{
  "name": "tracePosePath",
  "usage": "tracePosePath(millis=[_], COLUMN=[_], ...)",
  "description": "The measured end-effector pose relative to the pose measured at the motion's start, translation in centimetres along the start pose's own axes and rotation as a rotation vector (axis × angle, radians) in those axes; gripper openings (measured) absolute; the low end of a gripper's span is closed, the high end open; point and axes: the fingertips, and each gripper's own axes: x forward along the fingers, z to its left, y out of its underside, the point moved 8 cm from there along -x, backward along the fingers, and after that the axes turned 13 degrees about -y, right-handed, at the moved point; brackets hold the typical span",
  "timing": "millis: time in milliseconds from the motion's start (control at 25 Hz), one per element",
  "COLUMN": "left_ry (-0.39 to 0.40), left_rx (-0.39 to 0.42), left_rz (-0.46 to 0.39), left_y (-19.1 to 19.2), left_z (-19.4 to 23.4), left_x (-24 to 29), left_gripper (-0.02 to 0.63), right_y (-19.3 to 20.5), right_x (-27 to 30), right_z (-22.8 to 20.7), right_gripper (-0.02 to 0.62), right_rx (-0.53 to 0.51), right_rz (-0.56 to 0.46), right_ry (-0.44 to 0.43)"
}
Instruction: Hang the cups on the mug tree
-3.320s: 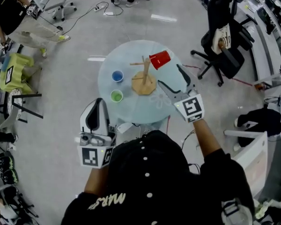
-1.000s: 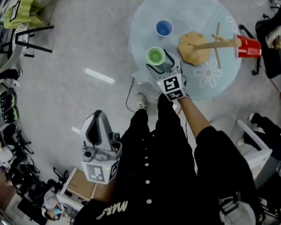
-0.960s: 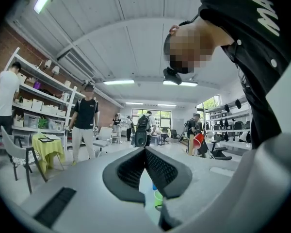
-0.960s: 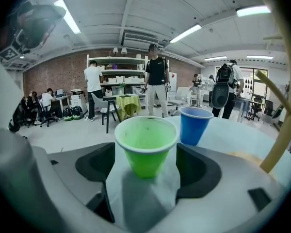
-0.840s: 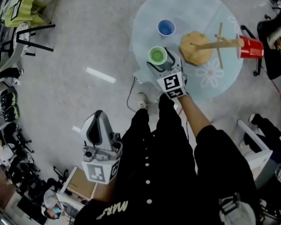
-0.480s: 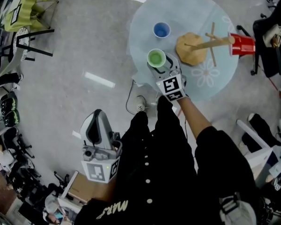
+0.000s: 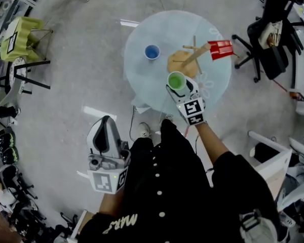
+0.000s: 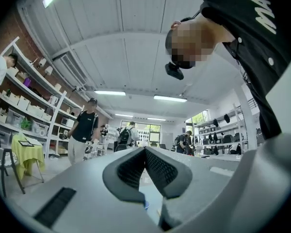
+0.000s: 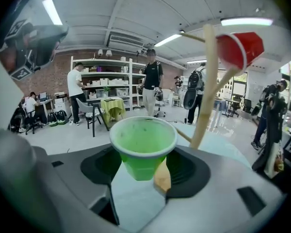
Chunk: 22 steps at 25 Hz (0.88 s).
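1 green cup [image 7: 177,80] is in the clamp of the right gripper [image 7: 182,89], whose jaws have just closed in on it and now stand fairly wide on the cup's lower wall, under the rim. The hold is low and from the sides, probably so the mouth stays free to go over a peg. The cup is off the glass, above the table's near part and just on the near side of the mug tree [image 7: 184,63]. It stands upright: mouth to the ceiling, narrower base down, long axis vertical. As I judge it, that axis must tip over toward a bare peg before the cup can hang. In the right gripper view the tree's trunk rises just behind the cup, with a free peg slanting off low beside it. The red cup [image 7: 220,49] already caps a peg toward the table's right edge, mouth turned back at the trunk, which shows how the cups are meant to sit. The blue cup [image 7: 152,51] waits upright near the table's [image 7: 137,87] far left edge, well apart from the tree. The left gripper [image 7: 107,121] hangs off the table at the person's side, jaws together on nothing, clear of the work.
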Motion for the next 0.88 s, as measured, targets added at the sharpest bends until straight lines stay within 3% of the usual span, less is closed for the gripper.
tracePosePath(millis=[400, 880], left_ry=[0.094, 0.145], left_rx=[-0.021, -0.028], left_rz=[-0.051, -0.105], left_y=[-2.9, -4.6], left_z=[-2.9, -5.4], left_x=[1.1, 1.2], left_gripper=[-0.002, -0.002], right_y=[-2.2, -5.8], right_x=[-6.2, -11.0], right_z=[-2.7, -3.3], right_gripper=[0.29, 0.284], right_rx=[0.048, -0.014], right_rz=[-0.001, -0.075], right_ry=[0.118, 0.186])
